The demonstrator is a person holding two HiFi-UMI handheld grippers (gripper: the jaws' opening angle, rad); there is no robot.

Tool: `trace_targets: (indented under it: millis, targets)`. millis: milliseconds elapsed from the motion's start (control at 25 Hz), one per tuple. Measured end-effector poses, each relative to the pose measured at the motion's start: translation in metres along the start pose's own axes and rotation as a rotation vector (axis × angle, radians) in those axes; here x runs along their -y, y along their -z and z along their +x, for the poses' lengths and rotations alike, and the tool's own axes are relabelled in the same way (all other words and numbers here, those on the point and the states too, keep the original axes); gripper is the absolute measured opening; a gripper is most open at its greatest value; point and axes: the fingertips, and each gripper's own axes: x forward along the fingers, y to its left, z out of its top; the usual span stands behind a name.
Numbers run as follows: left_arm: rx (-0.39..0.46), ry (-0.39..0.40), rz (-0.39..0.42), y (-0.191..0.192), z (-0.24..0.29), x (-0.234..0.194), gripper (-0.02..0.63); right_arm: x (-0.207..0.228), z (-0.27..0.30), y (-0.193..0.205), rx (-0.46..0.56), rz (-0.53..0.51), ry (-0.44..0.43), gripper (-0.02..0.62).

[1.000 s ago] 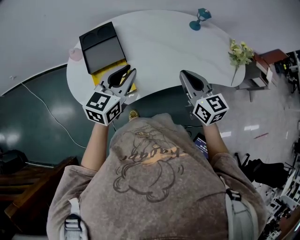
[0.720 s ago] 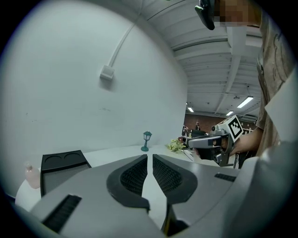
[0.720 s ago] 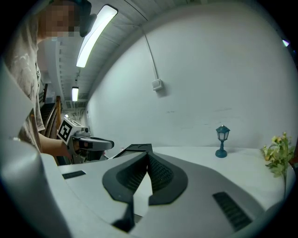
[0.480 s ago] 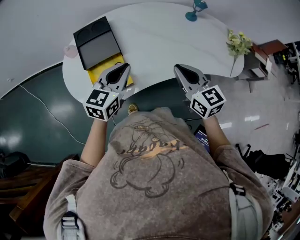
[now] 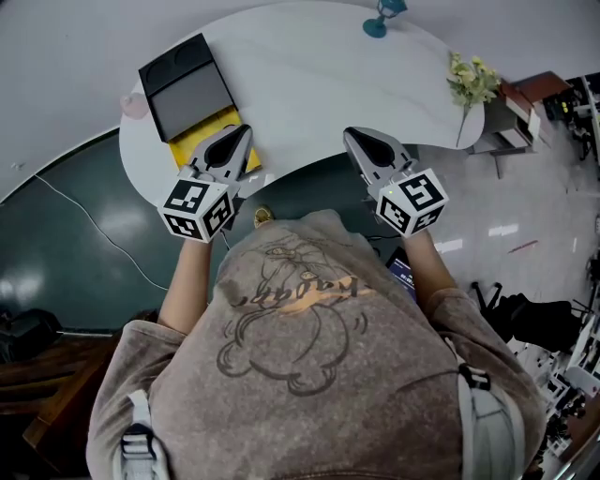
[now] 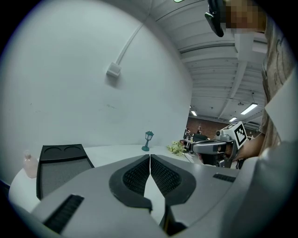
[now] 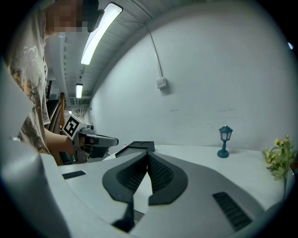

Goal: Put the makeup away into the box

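Note:
A flat black box [image 5: 183,86] with a grey inner panel lies at the table's far left, partly on a yellow sheet [image 5: 214,133]. A small pink bottle [image 5: 132,105] stands by the box's left edge; it also shows in the left gripper view [image 6: 29,165]. My left gripper [image 5: 237,139] hovers over the yellow sheet, just short of the box [image 6: 60,162]. Its jaws have just been closing and are shut with nothing between them [image 6: 150,158]. My right gripper [image 5: 359,141] is over the table's near edge, well right of the box [image 7: 137,146], shut and empty [image 7: 148,157].
A teal toy lamp [image 5: 379,17] stands at the far side of the white table [image 5: 309,84]. A sprig of yellow flowers [image 5: 469,82] sits at its right end. The table's near edge curves inward between the grippers. A dark floor lies below.
The left gripper's jaws, apart a second ago, have come together on nothing. Both hands stay over the same spots; the head view has shifted slightly.

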Motion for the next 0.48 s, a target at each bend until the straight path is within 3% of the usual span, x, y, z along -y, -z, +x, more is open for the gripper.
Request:
trace_targets:
  millis: [480]
  targets:
    - [0.005,0.004,-0.004,0.0006,0.0095,0.0037,0.026,0.005,0.0005,0.0013,0.044,0.03,0.036,0.002]
